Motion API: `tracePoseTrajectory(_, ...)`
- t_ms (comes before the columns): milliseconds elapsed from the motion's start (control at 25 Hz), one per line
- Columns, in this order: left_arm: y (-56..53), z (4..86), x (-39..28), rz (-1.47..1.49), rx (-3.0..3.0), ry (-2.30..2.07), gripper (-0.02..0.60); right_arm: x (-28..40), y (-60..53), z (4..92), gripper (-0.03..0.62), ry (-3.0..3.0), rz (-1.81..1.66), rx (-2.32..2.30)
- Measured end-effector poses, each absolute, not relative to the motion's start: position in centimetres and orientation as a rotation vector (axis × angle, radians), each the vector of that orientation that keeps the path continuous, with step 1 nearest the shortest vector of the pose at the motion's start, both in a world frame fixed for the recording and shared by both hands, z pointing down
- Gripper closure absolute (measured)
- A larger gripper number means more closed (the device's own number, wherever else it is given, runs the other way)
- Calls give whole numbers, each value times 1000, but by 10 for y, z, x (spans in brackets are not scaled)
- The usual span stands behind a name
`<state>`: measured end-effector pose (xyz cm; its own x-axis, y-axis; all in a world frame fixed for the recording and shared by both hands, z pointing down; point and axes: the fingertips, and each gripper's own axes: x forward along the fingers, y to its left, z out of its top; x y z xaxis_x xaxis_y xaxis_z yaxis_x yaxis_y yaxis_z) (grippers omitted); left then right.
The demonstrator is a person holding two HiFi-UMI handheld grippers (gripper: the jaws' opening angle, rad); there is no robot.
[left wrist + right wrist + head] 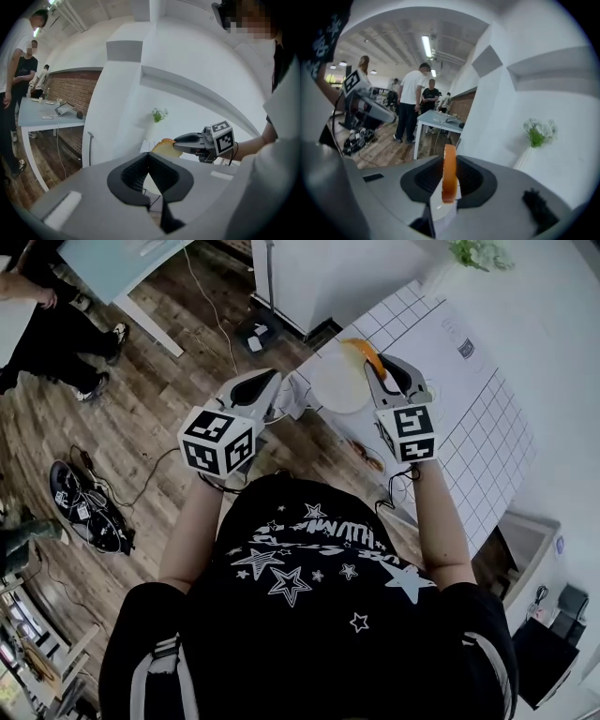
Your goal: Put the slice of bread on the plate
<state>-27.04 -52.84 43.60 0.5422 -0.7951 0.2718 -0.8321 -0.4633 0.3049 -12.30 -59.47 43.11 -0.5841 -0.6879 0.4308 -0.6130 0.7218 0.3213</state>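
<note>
Right gripper (449, 183) pinches the slice of bread (449, 171) upright, at the rim of the white plate (334, 390). Left gripper (149, 158) jaws are pressed together, holding nothing.

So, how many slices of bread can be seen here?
1. The slice of bread is held in the right gripper, beside the rim of the white plate. No other shows, but one could be hidden.

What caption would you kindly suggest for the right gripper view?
Right gripper shut on the slice of bread, edge-on, people and a table behind.
</note>
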Motion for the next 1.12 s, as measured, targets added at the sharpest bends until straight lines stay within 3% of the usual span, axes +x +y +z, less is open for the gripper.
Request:
tracePoseTrajectory(160, -534, 441, -277, 127, 2371, -1319, 574, -142, -587, 442, 505, -2264, -502, 806)
tracePoseTrajectory(400, -538, 442, -278, 117, 2376, -1301, 574, -149, -566, 480, 505, -2146, -665, 636)
tracePoseTrajectory(1120, -512, 462, -278, 200, 2340, -1280, 574, -165, -513, 542, 493, -2259, -539, 485)
